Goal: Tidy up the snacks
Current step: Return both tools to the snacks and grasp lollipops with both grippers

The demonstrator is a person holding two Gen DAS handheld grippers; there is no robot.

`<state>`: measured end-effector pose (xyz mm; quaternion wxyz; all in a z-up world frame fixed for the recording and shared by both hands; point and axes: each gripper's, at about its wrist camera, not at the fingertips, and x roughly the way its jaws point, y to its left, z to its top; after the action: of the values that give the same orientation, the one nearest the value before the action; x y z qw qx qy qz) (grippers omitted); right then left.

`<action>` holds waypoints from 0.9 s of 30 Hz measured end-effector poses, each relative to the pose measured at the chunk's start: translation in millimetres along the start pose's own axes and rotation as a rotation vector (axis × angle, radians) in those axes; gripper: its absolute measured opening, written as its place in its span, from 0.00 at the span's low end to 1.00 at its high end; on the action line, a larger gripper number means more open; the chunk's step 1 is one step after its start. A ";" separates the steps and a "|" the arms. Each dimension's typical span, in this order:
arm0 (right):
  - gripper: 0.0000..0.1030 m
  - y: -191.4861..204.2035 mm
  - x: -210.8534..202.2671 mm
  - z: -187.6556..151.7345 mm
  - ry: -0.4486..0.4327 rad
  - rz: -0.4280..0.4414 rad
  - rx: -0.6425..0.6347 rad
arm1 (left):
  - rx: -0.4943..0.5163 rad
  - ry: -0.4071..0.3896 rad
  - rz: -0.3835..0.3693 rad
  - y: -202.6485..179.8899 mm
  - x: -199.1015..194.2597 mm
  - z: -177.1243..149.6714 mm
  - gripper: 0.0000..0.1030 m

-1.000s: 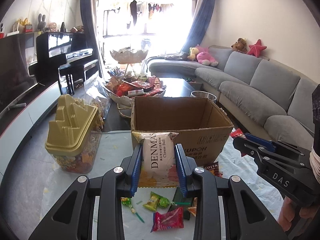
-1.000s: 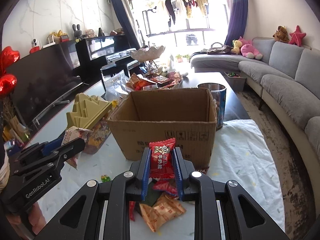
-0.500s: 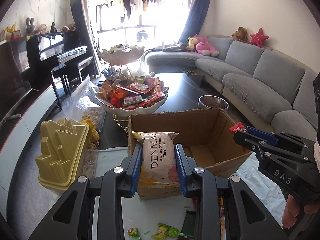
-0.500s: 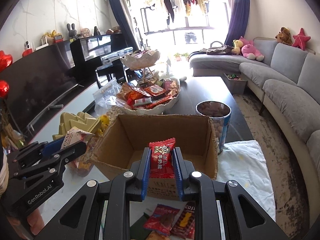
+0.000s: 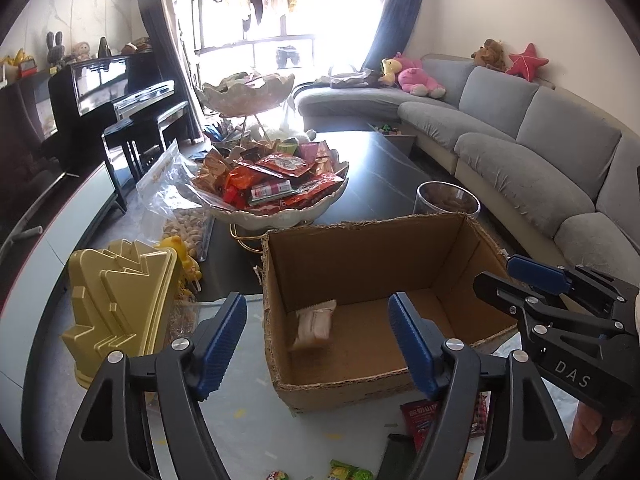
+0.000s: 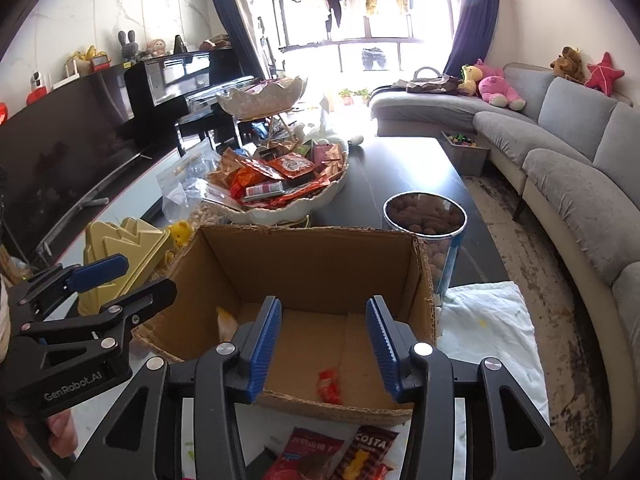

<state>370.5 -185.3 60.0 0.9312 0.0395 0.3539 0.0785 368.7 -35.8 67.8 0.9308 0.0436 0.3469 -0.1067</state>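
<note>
**Both claws spread over the cardboard box, two packets inside**

Left gripper (image 5: 318,338) spread wide above the near-left part of the cardboard box (image 5: 360,256), nothing between the blue pads. Right gripper (image 6: 323,340) likewise spread and empty, poised over the box's near wall. Inside the box: a pale cheese-ball packet (image 5: 314,323) tilted against the left wall near the floor, blurred; a small red packet (image 6: 329,386) on the cardboard floor close to the near wall, also blurred. Each gripper visible in the other's view: the right one at the box's right rim from the left wrist, the left one at the box's left rim from the right wrist.

Around the box:
- Just left, a gold stepped lid (image 5: 120,300) on a clear container, close to the left gripper's outer finger.
- Behind, a white scalloped bowl (image 5: 276,216) heaped with red and orange snack packets, on a gold stand, with a smaller upper tier above it.
- Behind and right, a metal-rimmed canister (image 6: 426,216) filled with brown round pieces, almost touching the box's far-right corner.
- Left of the bowl, a clear plastic bag (image 5: 172,184) of pale nuts.
- In front of the box, loose packets on the light tabletop: a dark red one (image 6: 306,456) and a Costa packet (image 6: 368,454), partly hidden beneath the right gripper's fingers.
- To the right of the box, a white cloth (image 6: 488,320) on the table.
- Farther off, a grey sofa (image 5: 532,148) with plush toys and a black piano (image 5: 116,100).
</note>
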 end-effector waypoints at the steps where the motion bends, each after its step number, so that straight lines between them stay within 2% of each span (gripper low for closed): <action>1: 0.44 1.5 -2.1 -0.6 0.002 0.009 0.000 | 0.002 -0.001 -0.003 0.7 -3.3 -1.1 0.73; 7: 0.44 16.5 -17.5 -8.1 0.021 0.046 -0.037 | 0.019 -0.022 0.012 5.1 -32.2 -10.9 0.77; 15: 0.44 43.9 -30.1 -20.3 0.066 0.070 -0.096 | 0.041 -0.022 0.078 21.2 -63.5 -30.0 0.82; 27: 0.44 89.8 -12.8 -52.4 0.257 0.121 -0.204 | 0.021 0.107 0.097 51.1 -62.7 -72.0 0.83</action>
<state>315.6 -98.1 40.9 0.8711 -0.0443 0.4570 0.1743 288.4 35.7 54.8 0.9145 0.0760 0.3923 -0.0625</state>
